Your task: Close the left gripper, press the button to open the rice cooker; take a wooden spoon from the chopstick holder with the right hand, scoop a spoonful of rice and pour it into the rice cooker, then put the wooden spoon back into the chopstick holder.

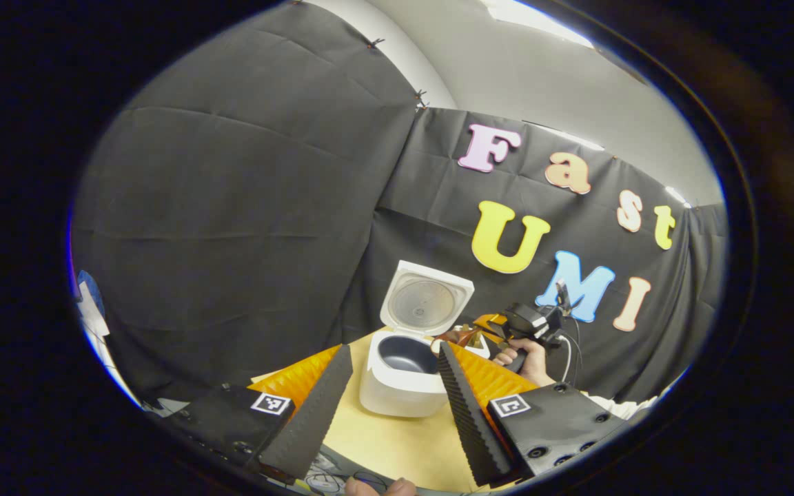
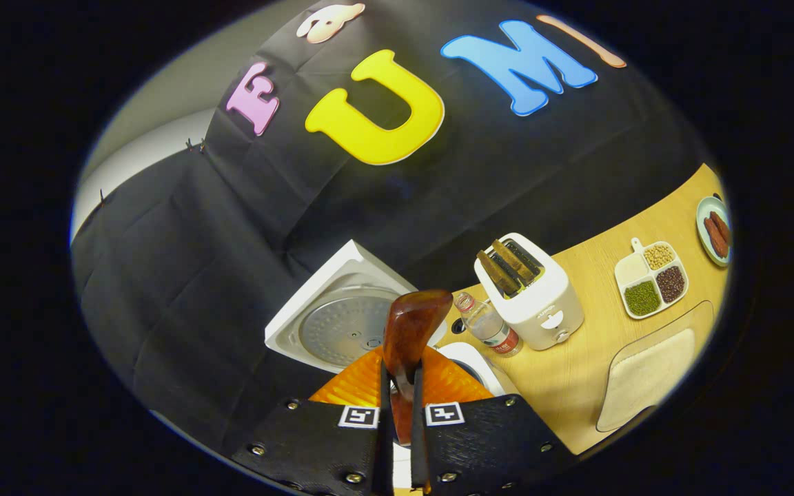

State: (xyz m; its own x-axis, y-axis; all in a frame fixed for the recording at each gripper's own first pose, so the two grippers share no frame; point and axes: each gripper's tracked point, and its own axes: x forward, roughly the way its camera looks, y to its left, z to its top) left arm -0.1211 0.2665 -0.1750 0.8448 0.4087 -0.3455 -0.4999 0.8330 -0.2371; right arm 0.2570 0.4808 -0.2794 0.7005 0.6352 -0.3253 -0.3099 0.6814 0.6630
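The rice cooker [image 1: 404, 375] stood open on the tabletop [image 1: 397, 441], lid up, its dark pot straight ahead of the spread, empty left tongs [image 1: 391, 406] and between their fingers. The right tongs [image 2: 400, 420] were nearer, just above and beside the pot, pinching the wooden spoon [image 2: 411, 331], its long axis running forward along the fingers, bowl out front against the raised lid [image 2: 342, 324]. Pouring would probably need the wrist rolled.

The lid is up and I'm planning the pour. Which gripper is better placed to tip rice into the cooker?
Right. The right gripper is shut on the wooden spoon, beside the rice cooker with its lid raised. The left gripper is open, holding nothing.
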